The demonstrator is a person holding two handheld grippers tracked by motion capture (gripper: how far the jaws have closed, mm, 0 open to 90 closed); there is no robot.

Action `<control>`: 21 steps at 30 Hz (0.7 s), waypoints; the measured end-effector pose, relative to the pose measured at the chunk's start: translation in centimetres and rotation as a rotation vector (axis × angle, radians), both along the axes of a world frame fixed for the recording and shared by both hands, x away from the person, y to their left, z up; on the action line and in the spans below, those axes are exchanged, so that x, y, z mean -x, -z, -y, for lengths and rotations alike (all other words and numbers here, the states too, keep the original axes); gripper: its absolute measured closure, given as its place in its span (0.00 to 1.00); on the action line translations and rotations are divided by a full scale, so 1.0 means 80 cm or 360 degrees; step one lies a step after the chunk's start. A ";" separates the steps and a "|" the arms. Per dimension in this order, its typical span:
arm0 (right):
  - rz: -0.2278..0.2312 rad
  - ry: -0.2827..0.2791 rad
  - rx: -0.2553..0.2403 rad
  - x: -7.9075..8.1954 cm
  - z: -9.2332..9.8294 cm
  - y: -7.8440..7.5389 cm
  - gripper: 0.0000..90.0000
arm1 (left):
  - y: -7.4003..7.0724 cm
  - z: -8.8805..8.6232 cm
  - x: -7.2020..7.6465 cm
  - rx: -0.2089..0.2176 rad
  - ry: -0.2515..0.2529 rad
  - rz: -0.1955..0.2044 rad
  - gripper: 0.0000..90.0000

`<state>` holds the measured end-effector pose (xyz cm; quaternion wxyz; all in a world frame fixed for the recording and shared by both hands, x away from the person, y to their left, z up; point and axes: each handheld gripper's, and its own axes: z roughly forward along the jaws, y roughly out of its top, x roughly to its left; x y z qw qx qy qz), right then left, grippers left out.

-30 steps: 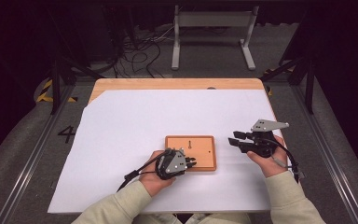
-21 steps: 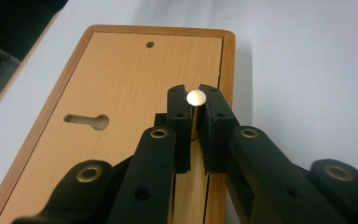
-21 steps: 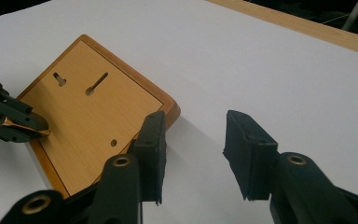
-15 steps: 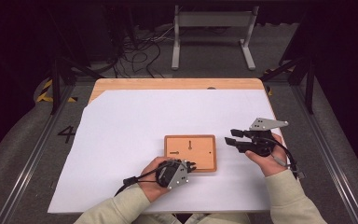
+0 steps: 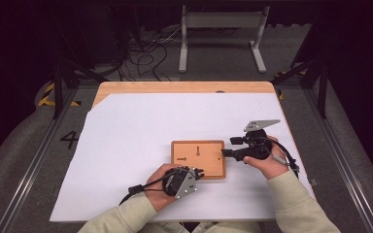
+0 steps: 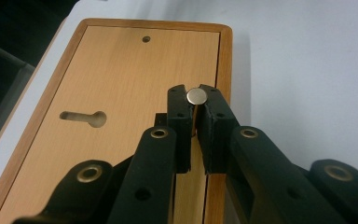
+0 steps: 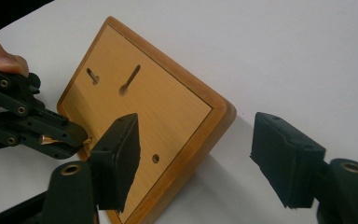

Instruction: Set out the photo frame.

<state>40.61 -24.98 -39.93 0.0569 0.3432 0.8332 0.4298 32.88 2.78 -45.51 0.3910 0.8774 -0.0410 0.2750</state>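
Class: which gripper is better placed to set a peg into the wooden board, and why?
Left. The left gripper is shut on a small silver metal peg over the rectangular wooden board; the right gripper is open, holding nothing.

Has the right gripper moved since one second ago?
Yes. The right gripper has come left toward the wooden board, now at its right edge.

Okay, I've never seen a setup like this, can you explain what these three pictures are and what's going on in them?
A person sits at a white-covered table, holding a hand-operated gripper in each hand. One picture looks down from above; the other two come from small cameras riding on the grippers, looking along their black jaws. On the table lies a wooden board with keyhole-shaped slots. The left gripper is shut on a small metal pin at the board's near edge. The right gripper is open, with its jaws either side of the board's corner, and holds nothing.
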 end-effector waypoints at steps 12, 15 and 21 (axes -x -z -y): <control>-0.0157 -0.0041 0.0035 -0.021 -0.020 0.017 0.32 | 0.001 0.001 0.002 0.0006 -0.0006 -0.0003 0.93; -0.0197 -0.0058 0.0041 -0.025 -0.026 0.021 0.32 | 0.001 0.001 0.002 0.0006 -0.0007 -0.0005 0.93; -0.0218 -0.0090 0.0043 -0.028 -0.033 0.026 0.31 | 0.000 0.000 0.002 -0.0007 0.0001 0.0008 0.93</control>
